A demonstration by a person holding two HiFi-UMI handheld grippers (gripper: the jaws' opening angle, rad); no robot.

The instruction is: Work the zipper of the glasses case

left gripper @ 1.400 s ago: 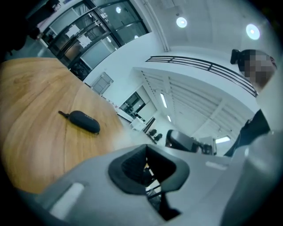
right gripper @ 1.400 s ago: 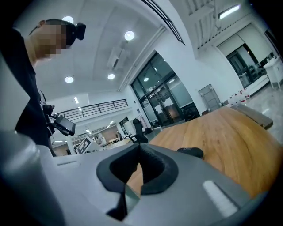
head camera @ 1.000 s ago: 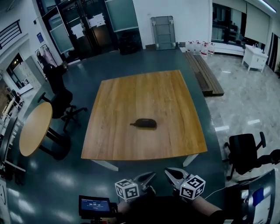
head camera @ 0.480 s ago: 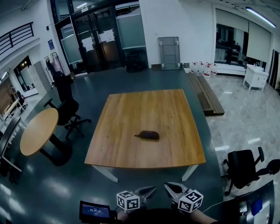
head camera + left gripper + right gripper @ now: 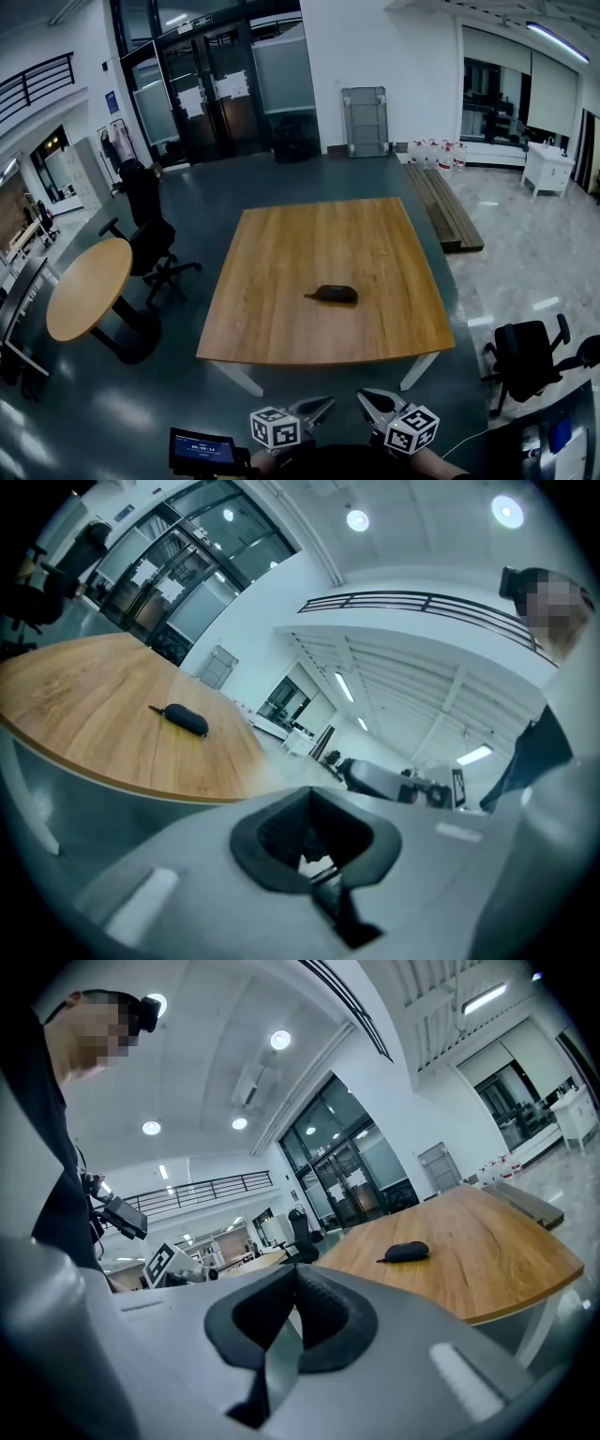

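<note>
Your left tongs (image 5: 325, 404) and right tongs (image 5: 364, 397) are both pressed together, empty — short of the tabletop's (image 5: 309, 234) near edge; the glasses case (image 5: 335, 294) lies mid-tabletop.

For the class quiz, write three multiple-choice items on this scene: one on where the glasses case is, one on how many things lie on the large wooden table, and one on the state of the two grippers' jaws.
1. Where is the glasses case?
A. on a shelf
B. on the wooden table
C. between a gripper's jaws

2. How many things lie on that wooden table?
A. one
B. two
C. four

3. How do the jaws of the left gripper and the right gripper stand?
A. both wide apart
B. both shut, with nothing held
C. both shut on the case

Answers:
1 B: the head view shows the case lying on the wood.
2 A: only the case shows on the tabletop.
3 B: each gripper view shows its jaws together and empty, with the case far off on the table.
</note>
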